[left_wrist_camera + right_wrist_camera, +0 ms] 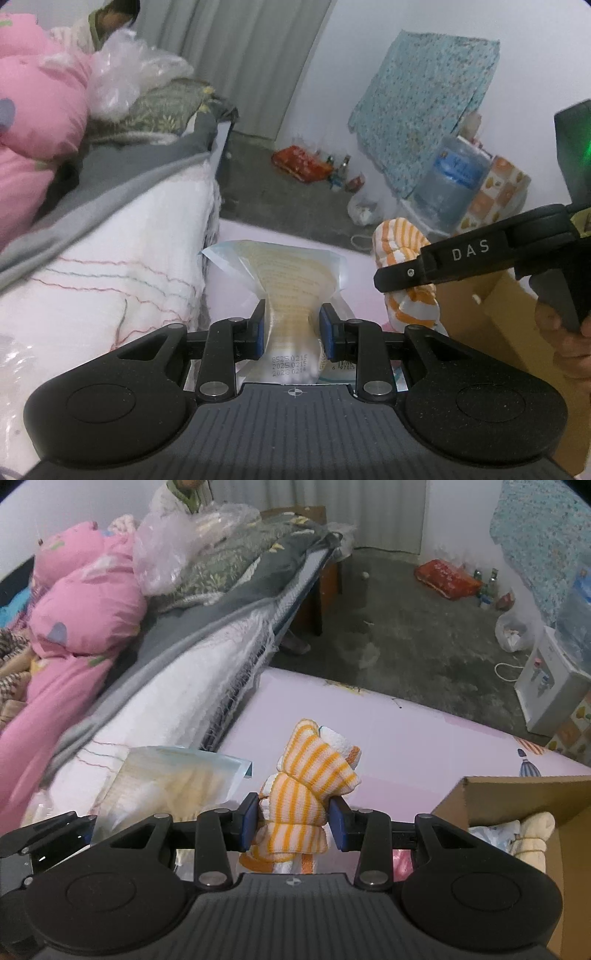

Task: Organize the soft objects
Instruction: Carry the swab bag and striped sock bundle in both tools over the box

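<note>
- Left claw: both blue pads pressed into the waist of a clear plastic packet of pale cotton goods, which bulges above and below the pinch; printed date codes show on its lower part.
- Right claw: pads clamped on an orange-and-white striped cloth bundle, folded in rolls — it stands upright between the pads and rises above them.
- In the left wrist view the right claw enters from the right edge, a hand on its grip, with the striped bundle just right of the packet.
- Cardboard box: open, just right of the striped bundle; inside lie a cream rolled cloth tied with a band and some pale wrapping.
- Pink bench: under and beyond the striped bundle, with small printed drawings near its far edge.
- Bed: left of the bundle, its white fringed cover against the bench edge; on it a pink quilt, a grey leaf-print blanket and a crumpled clear bag.
- Concrete floor: beyond the bench — a red packet, bottles and a white bag near the far wall.
- Water dispenser: far right of the bundle, below a blue floral cloth hung on the wall.
</note>
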A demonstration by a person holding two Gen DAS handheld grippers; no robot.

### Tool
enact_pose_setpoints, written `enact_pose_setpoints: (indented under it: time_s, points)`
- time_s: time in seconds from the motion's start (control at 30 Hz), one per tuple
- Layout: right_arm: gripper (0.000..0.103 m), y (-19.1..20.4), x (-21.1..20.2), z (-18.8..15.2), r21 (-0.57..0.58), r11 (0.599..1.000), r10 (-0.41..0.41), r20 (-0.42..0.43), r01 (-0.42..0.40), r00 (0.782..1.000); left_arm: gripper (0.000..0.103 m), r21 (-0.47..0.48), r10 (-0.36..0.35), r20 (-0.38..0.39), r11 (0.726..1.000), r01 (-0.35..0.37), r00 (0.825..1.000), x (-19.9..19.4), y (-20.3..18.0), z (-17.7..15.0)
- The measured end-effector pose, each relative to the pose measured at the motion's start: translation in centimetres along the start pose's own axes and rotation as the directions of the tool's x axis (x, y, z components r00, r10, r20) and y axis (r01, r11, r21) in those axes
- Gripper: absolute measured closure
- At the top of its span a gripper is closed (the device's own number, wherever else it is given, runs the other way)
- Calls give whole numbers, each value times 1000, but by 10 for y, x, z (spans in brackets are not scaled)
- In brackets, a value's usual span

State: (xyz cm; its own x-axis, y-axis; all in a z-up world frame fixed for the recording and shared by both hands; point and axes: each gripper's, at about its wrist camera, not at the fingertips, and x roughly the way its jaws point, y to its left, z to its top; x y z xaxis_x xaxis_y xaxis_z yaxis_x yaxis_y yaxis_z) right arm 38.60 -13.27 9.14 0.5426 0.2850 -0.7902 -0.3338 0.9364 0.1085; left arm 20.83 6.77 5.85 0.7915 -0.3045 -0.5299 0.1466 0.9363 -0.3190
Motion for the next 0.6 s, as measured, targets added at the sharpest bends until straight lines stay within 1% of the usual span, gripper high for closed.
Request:
enact_pose_setpoints:
  time_s: [0.1, 0.2, 0.37, 0.47, 0.6]
  points:
    - [63, -2, -19, -3, 0, 999, 41, 21, -41, 999, 76, -6, -1, 22, 1000, 2, 1000, -13, -5, 4]
    - [63, -4, -42, -4, -13, 998, 68, 61, -67, 996, 76, -24, -7, 40, 1000, 8, 999, -25, -9, 6]
    - [63, -18, -76, -10, -22, 998, 66, 88, -64, 994, 76, -23, 3, 54, 1000, -2, 999, -42, -21, 7]
    - [63, -33, -95, -16, -10, 998, 68, 110, -68, 992, 77, -19, -5, 55, 1000, 7, 998, -52, -32, 6]
    - [63, -54, -122, -27, -4, 998, 64, 139, -64, 988, 76, 11, -19, 53, 1000, 18, 998, -63, -56, 7]
